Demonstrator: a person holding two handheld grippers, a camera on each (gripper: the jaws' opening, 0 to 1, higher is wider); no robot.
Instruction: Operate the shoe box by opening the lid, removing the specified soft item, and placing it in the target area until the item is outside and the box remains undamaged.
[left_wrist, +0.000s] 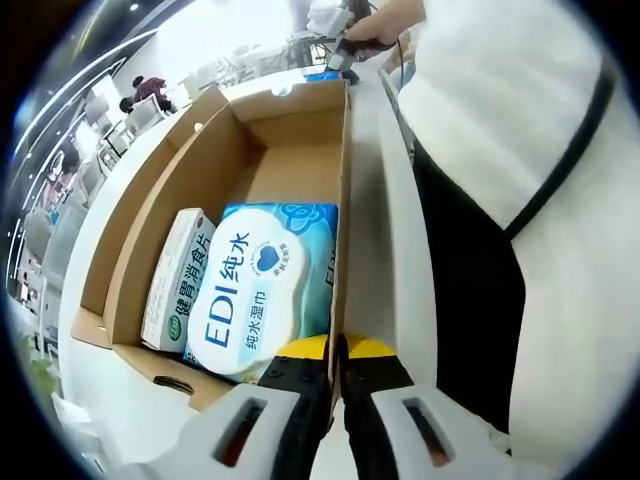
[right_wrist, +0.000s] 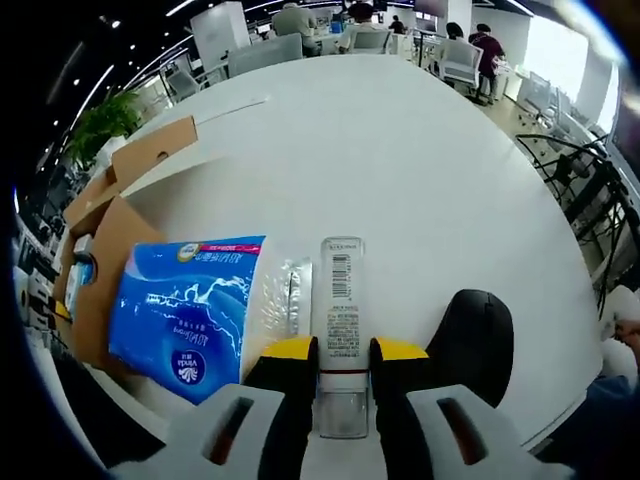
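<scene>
The shoe box (left_wrist: 290, 150), a brown cardboard carton, stands open on the white table (right_wrist: 400, 140), its flaps folded outward. Inside lie a soft wet-wipes pack (left_wrist: 262, 285), light blue with "EDI" printed on it, and beside it a slim green-and-white carton (left_wrist: 178, 280). The left gripper (left_wrist: 337, 362) is clenched on the box's near side wall, its yellow-tipped jaws pinching the cardboard edge just beside the wipes pack. In the right gripper view, a blue tissue pack (right_wrist: 185, 310) lies on the table just beside the box's corner, and next to it a white tube (right_wrist: 341, 335) with a clear cap. The right gripper (right_wrist: 343, 352) straddles the tube's lower body, jaws touching or nearly touching it; whether it grips cannot be told. A black computer mouse (right_wrist: 475, 340) rests near its right jaw.

Step in hand, by judgement: the lid is open; removal of soft items is under way. The next move calls for steadying the wall gently, without creasing the cardboard.
</scene>
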